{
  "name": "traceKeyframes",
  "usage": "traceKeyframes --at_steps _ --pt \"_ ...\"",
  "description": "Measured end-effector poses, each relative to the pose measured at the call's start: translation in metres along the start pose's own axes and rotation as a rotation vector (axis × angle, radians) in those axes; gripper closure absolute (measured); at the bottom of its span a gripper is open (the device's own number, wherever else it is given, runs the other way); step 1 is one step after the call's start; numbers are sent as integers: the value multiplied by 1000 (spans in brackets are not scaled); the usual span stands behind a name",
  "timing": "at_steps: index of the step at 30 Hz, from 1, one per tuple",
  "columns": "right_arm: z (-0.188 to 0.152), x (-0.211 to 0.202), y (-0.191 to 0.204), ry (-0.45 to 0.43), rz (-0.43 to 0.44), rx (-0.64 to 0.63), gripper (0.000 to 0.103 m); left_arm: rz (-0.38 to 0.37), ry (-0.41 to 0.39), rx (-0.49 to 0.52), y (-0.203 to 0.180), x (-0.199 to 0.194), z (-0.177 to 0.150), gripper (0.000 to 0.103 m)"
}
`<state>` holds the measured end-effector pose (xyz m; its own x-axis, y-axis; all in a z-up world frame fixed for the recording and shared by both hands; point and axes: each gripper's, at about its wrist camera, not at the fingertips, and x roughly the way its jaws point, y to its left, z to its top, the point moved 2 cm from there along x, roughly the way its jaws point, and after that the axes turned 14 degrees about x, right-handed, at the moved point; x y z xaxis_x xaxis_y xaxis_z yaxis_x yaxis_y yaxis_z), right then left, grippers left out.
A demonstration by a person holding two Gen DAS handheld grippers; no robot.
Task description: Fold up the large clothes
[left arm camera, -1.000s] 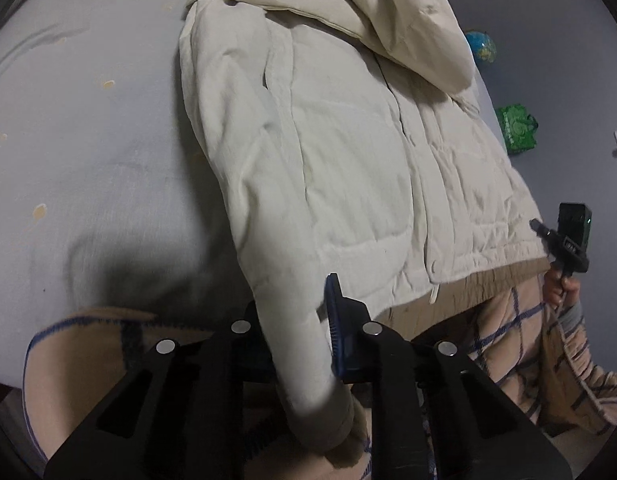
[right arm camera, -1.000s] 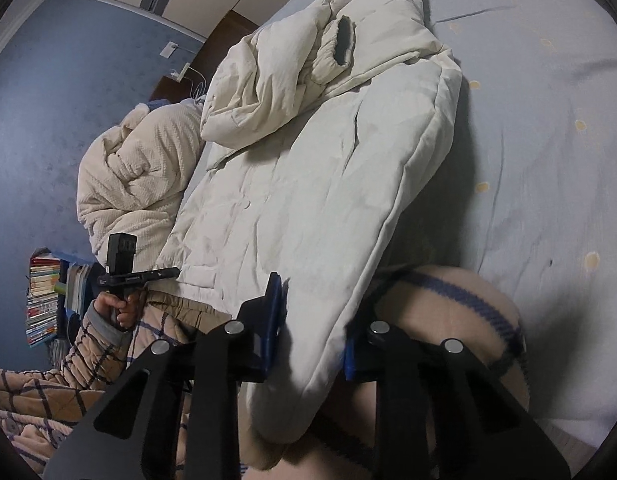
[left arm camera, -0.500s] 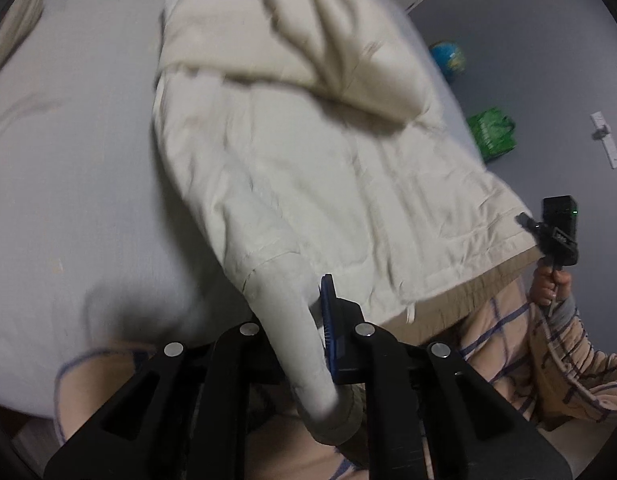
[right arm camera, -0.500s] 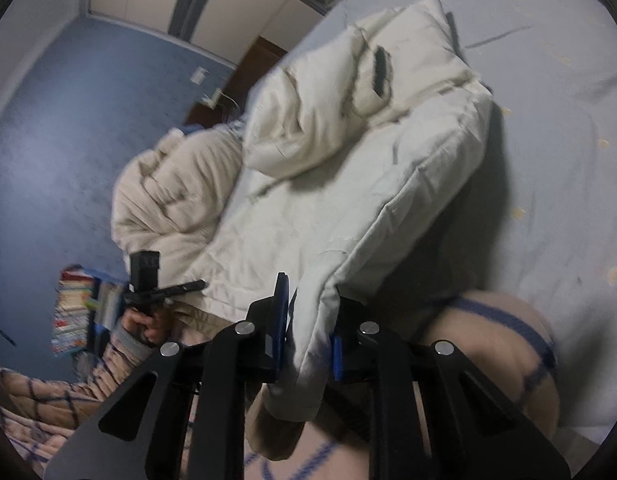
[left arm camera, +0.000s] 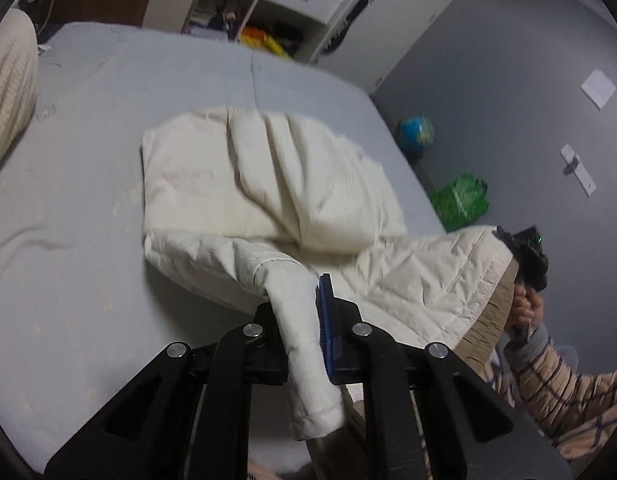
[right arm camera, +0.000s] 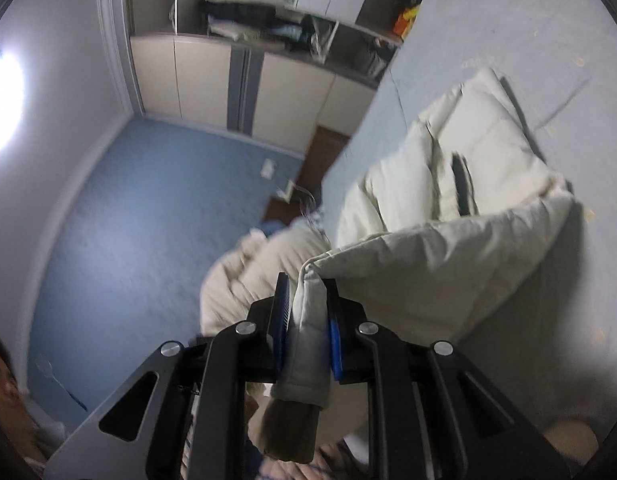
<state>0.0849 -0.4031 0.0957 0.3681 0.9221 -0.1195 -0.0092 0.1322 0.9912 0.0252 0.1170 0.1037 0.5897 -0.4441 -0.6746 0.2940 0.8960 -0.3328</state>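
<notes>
A cream padded jacket (left arm camera: 276,184) lies on the grey bed (left arm camera: 76,240), hood end far, hem near. My left gripper (left arm camera: 298,300) is shut on the jacket's left sleeve (left arm camera: 304,352), whose cuff hangs below the jaws. My right gripper (right arm camera: 306,300) is shut on the other sleeve (right arm camera: 308,344) and holds that side of the jacket (right arm camera: 448,248) lifted off the bed. In the left wrist view the right gripper (left arm camera: 526,252) shows at the raised hem on the right.
A cream duvet (right arm camera: 260,264) is bunched at the bed's left side. Shelves and cupboards (left arm camera: 292,4) stand beyond the bed. A globe (left arm camera: 416,130) and a green bag (left arm camera: 462,200) lie on the floor at right. The person's plaid sleeve (left arm camera: 564,396) is near right.
Both grippers have closed on the sleeves and risen, lifting the near part of the jacket off the bed. Both views now look further up the room.
</notes>
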Motion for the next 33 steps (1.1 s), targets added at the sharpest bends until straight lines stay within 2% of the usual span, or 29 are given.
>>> traceKeyframes --at_steps 7,11,15,19,24,33 --pt "46 9 3 -109 45 74 89 -21 -124 -57 18 -10 29 92" --pt "82 16 -1 -194 38 137 89 -41 -186 -130 44 -8 54 92" --pt "116 33 -8 -249 13 187 89 -64 -213 -185 68 3 83 92" --pt "149 58 -18 -276 -43 229 89 -76 -203 -245 93 25 109 92" --pt "185 91 -44 -299 -125 284 89 -71 -156 -391 141 65 131 92" --pt "233 132 -105 -338 -244 399 89 17 -20 -513 202 144 161 89"
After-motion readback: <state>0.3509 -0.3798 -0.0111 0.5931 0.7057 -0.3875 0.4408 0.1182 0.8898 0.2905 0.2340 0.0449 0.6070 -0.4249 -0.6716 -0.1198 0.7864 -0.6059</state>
